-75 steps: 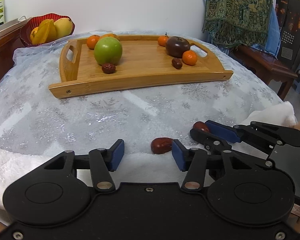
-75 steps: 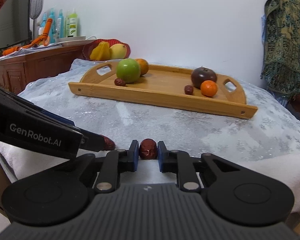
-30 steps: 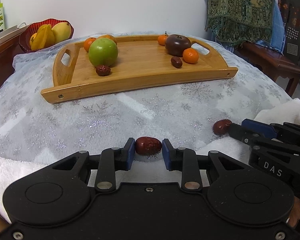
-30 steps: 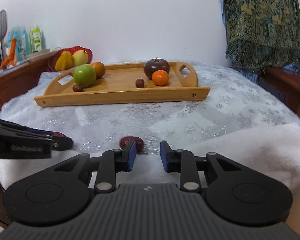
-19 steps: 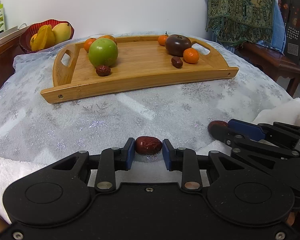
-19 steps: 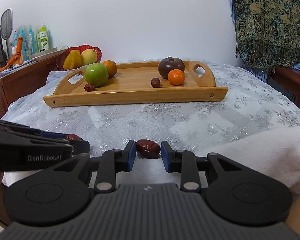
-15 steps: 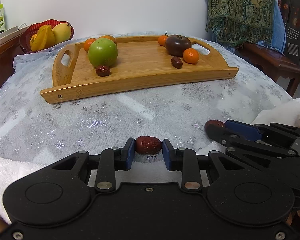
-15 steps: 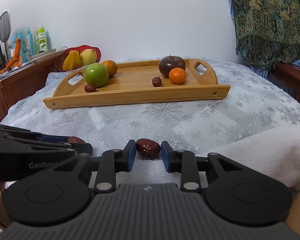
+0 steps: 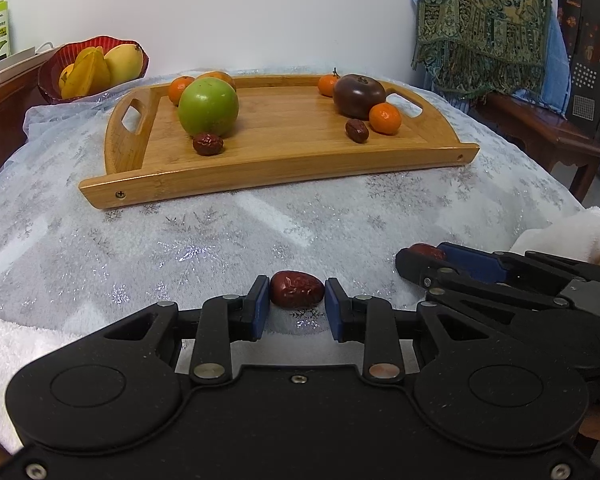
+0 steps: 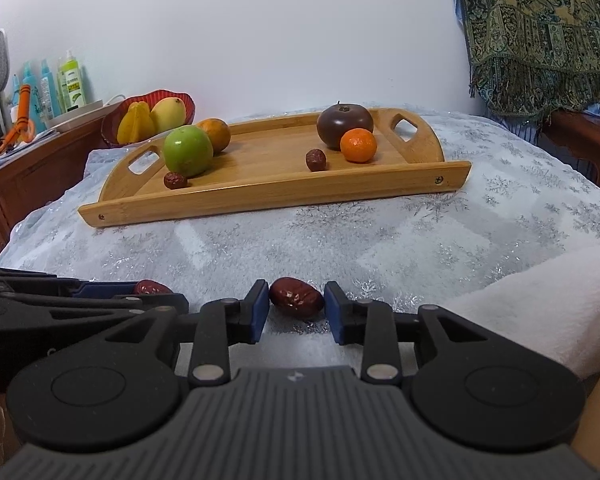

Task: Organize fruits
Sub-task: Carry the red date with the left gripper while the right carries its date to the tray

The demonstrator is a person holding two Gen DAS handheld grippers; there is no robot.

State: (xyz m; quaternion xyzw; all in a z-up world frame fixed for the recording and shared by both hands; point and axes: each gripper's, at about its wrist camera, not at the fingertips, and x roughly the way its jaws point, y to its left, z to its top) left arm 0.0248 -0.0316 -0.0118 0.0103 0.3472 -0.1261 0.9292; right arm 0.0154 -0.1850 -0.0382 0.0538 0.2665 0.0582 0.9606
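Left claw [image 9: 296,306] on date [image 9: 297,289]

A snowflake-patterned tablecloth [image 9: 220,240] carries a wooden tray [image 9: 300,168] and two red dates [image 9: 297,289].

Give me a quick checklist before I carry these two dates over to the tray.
1. Left gripper shut on the left date: ok.
2. Right gripper pressing the right date: cannot tell. The date sits between the pads, but contact is unclear.
3. Both dates lifted off the cloth: cannot tell.
4. Cloth between the grippers and the tray free of obstacles: ok.
5. Bare wood in the middle of the tray for setting dates down: ok.
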